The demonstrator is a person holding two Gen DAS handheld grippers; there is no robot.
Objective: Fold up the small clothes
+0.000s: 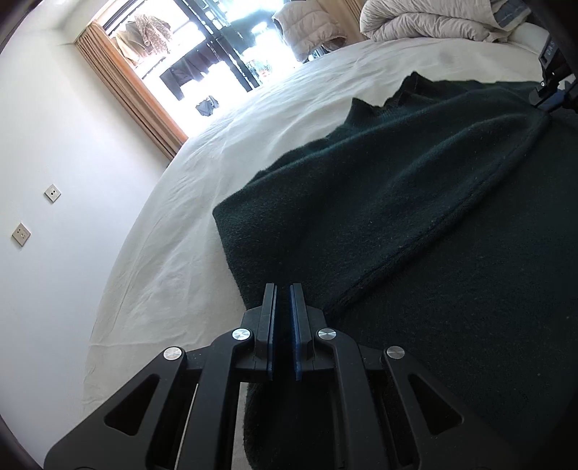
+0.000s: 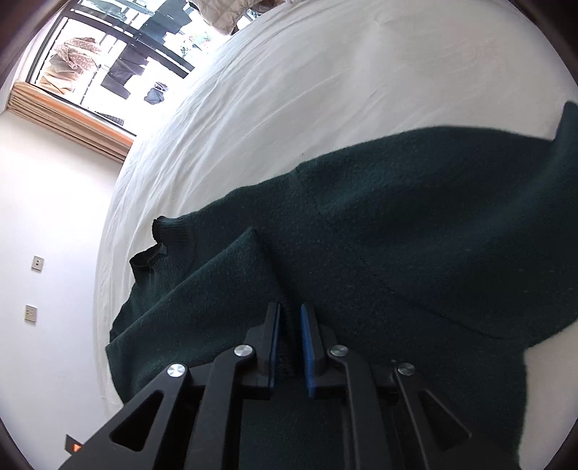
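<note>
A dark green knitted sweater [image 1: 415, 202] lies on a white bed sheet [image 1: 224, 173], one side folded over the body along a long seam. My left gripper [image 1: 283, 289] is shut on the sweater's edge near the hem corner. The right gripper shows at the far right of the left wrist view [image 1: 551, 95], gripping the fold's far end. In the right wrist view the sweater [image 2: 415, 224] fills the middle, collar [image 2: 155, 249] at left. My right gripper [image 2: 290, 307] is shut on a pinch of the knit fabric.
The white sheet [image 2: 325, 90] stretches away toward a window with a wooden frame [image 1: 144, 97]. A bunched beige duvet [image 1: 426, 18] lies at the bed's far end. A white wall with two sockets [image 1: 52, 192] is at left.
</note>
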